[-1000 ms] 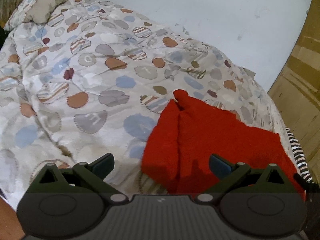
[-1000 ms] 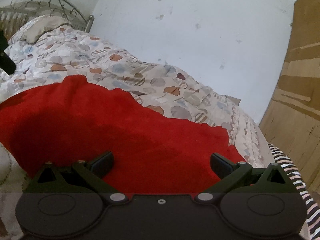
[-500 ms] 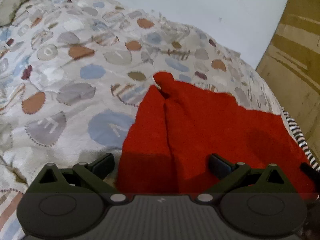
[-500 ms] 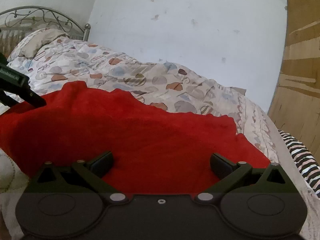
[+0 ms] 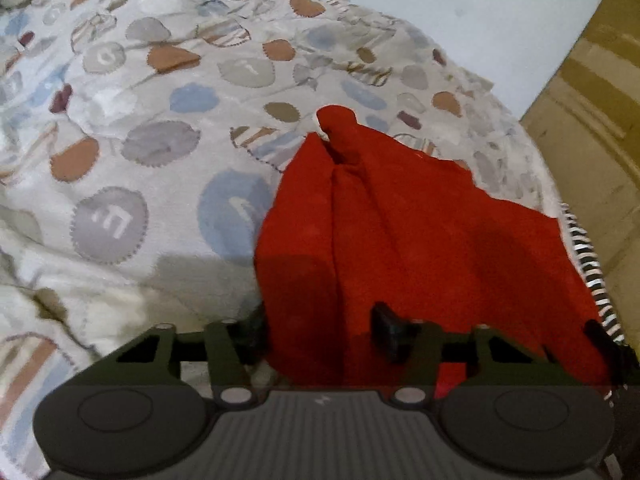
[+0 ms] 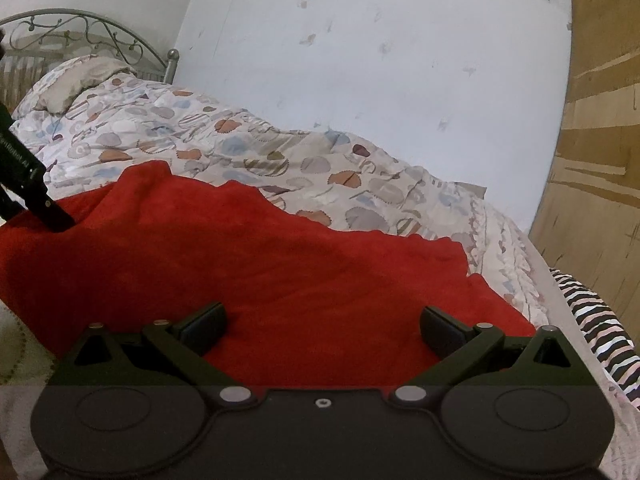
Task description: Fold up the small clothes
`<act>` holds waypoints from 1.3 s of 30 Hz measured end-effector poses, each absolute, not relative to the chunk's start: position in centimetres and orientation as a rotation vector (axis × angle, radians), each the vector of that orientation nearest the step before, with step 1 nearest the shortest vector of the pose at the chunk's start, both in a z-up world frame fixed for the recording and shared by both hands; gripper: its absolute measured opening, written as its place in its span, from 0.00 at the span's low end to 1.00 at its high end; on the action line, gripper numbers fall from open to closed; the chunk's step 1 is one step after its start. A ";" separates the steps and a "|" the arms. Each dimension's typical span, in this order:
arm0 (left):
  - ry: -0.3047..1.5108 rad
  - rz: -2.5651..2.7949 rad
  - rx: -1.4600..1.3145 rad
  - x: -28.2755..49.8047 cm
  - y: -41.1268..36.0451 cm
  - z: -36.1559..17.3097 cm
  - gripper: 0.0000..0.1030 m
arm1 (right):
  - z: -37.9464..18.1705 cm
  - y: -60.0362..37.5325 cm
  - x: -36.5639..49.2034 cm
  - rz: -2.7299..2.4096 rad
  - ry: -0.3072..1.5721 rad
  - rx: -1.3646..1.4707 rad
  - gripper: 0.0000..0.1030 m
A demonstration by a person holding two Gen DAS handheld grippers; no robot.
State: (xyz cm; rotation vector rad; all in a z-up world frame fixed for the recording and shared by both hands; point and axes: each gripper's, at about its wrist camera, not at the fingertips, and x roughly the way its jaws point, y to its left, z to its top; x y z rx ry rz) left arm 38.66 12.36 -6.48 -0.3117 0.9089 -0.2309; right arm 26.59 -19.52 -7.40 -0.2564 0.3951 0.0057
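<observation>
We log both tools as matching builds. The left gripper (image 5: pixel 322 330) has a dark olive-grey body with a ribbed centre plate, 2 round discs, 2 silver pivot screws, triangular link cut-outs and black fingers (image 5: pixel 385 322). The right gripper (image 6: pixel 322 326) shows a smooth plate, 1 small centre hole, 2 silver screws and black pads (image 6: pixel 440 330).

Pale blue-white scuffed wall (image 6: pixel 380 80), scrolled metal headboard (image 6: pixel 80 32), bed under patterned quilt (image 5: pixel 160 100), wooden wardrobe panel (image 6: pixel 600 160) at right
</observation>
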 end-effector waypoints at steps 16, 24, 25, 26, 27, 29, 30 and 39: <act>0.766 -0.256 -0.180 37.1 10.6 -3.7 0.42 | -7.4 -19.3 26.3 -0.003 0.387 -0.265 1.00; 0.858 -0.308 -0.385 38.3 13.3 -6.7 0.64 | -7.4 -19.4 26.3 -0.004 0.385 -0.265 1.00; 0.873 -0.303 -0.396 38.5 13.4 -6.9 0.56 | -7.4 -19.3 26.3 -0.003 0.386 -0.265 1.00; 0.887 -0.297 -0.402 38.7 13.5 -7.1 0.46 | -7.4 -19.3 26.3 -0.004 0.386 -0.266 1.00; 0.903 -0.299 -0.410 38.8 13.5 -7.2 0.35 | -7.4 -19.3 26.3 -0.005 0.384 -0.267 1.00; 0.898 -0.298 -0.444 38.8 13.5 -7.1 0.28 | -7.4 -19.2 26.1 -0.012 0.375 -0.280 1.00; 0.892 -0.307 -0.440 38.8 13.4 -6.9 0.25 | -7.3 -19.1 26.1 -0.015 0.371 -0.286 1.00; 0.856 -0.236 -0.392 38.2 12.1 -5.3 0.20 | -5.9 -20.2 25.0 -0.052 0.363 -0.363 1.00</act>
